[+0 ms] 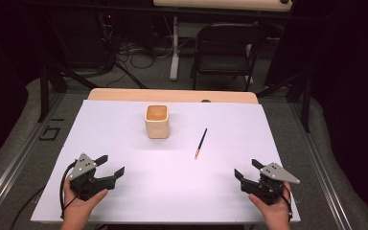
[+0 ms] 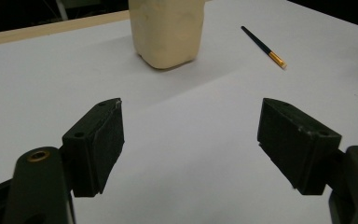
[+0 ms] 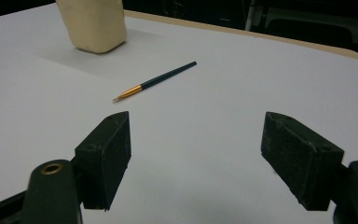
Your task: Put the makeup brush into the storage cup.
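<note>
At the near edge of the white sheet (image 1: pixel 124 201) a person's two hands rest, each holding a gripper. The left gripper (image 1: pixel 111 165) sits near the left corner, pointing inward and away; the right gripper (image 1: pixel 247 169) sits near the right corner, also pointing inward. Both have their jaws spread wide with nothing between them, and bare white surface shows in the gap in each gripper view.

Farther in, right of centre, a paintbrush (image 1: pixel 201 143) lies flat on the sheet, well apart from both grippers. It has a dark handle, a gold band and a pale tip, with the tip end pointing toward the person. Nothing lies between it and the right gripper.

Beyond it and to its left stands a cream cup (image 1: pixel 156 121), squarish, upright, mouth open, apart from the paintbrush.

Behind the sheet runs the wooden table edge (image 1: pixel 172 95), then a dark folding chair (image 1: pixel 225 50) and cables on the floor.
</note>
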Available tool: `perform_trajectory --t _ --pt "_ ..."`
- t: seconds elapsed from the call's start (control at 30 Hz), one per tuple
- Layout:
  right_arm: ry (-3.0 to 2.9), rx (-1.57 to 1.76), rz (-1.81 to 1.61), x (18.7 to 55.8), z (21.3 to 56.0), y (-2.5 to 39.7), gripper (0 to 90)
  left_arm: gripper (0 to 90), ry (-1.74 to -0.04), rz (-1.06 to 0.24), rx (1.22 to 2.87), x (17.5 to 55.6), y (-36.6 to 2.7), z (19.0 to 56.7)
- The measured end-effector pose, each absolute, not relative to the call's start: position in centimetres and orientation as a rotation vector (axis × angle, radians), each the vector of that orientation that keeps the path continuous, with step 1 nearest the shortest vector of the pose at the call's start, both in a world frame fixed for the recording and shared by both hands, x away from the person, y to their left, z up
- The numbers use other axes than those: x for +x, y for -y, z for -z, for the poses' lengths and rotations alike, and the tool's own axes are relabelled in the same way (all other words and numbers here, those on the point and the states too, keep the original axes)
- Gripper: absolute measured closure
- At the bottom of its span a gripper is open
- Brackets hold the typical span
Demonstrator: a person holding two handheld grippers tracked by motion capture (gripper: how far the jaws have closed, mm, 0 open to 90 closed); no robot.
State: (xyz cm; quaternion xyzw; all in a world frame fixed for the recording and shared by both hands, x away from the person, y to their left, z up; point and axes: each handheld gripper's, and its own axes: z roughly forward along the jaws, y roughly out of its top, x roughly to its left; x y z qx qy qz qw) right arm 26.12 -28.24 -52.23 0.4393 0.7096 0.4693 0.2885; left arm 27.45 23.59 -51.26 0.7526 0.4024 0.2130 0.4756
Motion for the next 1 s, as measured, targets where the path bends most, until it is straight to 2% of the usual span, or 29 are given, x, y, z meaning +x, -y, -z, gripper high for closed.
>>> perform_trajectory --t 0.6,1.0 --pt "-1.909 1.159 -1.194 26.7 51.5 27.1 20.9 23.1 -0.995 -0.519 1.848 27.3 -23.7 51.3" --pt "-1.965 1.219 -1.13 28.4 50.0 26.3 20.6 23.4 -0.995 -0.52 1.857 27.2 -23.9 51.3"
